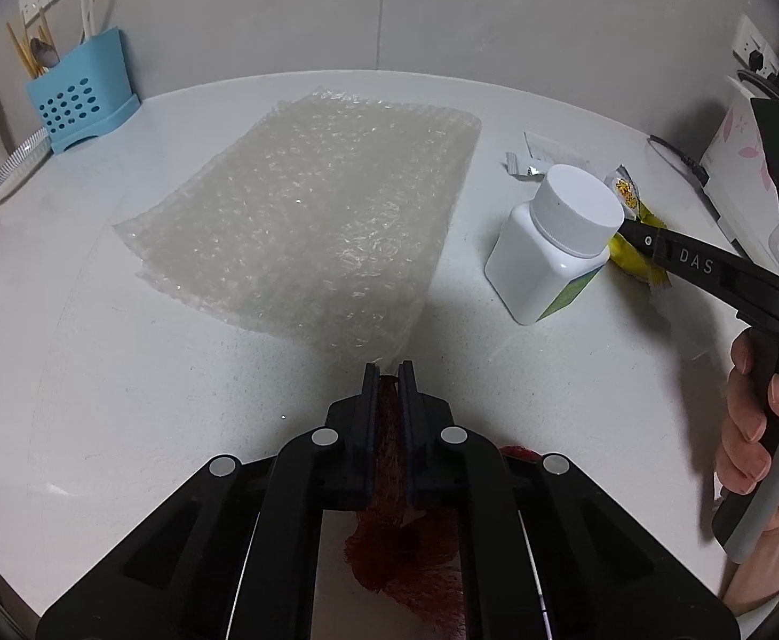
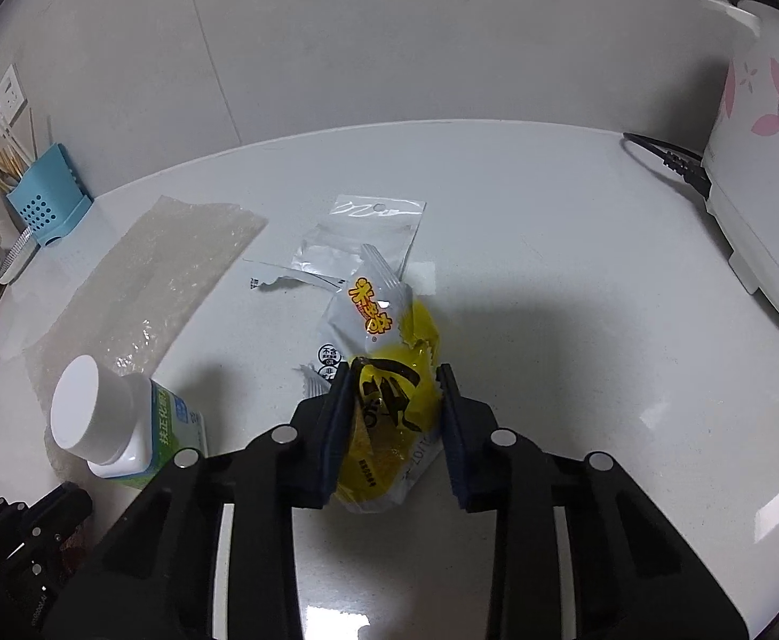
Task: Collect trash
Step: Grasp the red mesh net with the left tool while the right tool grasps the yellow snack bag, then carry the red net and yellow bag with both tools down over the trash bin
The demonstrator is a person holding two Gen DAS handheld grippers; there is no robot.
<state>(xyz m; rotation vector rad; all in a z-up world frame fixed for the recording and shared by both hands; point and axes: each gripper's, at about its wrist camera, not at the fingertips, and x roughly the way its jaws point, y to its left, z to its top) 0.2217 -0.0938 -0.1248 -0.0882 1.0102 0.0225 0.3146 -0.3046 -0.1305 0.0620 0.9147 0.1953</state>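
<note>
My left gripper (image 1: 390,373) is shut on a red mesh net bag (image 1: 411,560) that hangs below the jaws, just in front of a sheet of bubble wrap (image 1: 315,213) lying flat on the white counter. My right gripper (image 2: 394,378) is open, its jaws either side of a yellow and white snack wrapper (image 2: 384,373) lying on the counter. A clear torn packet (image 2: 368,234) lies beyond the wrapper. A white pill bottle (image 1: 555,245) stands by the right gripper; it also shows in the right wrist view (image 2: 117,416).
A blue utensil holder (image 1: 80,90) with chopsticks stands at the back left by a striped dish (image 1: 16,165). A white rice cooker (image 2: 763,170) with pink flowers and its black cord (image 2: 661,160) stand at the right. The wall lies behind the counter.
</note>
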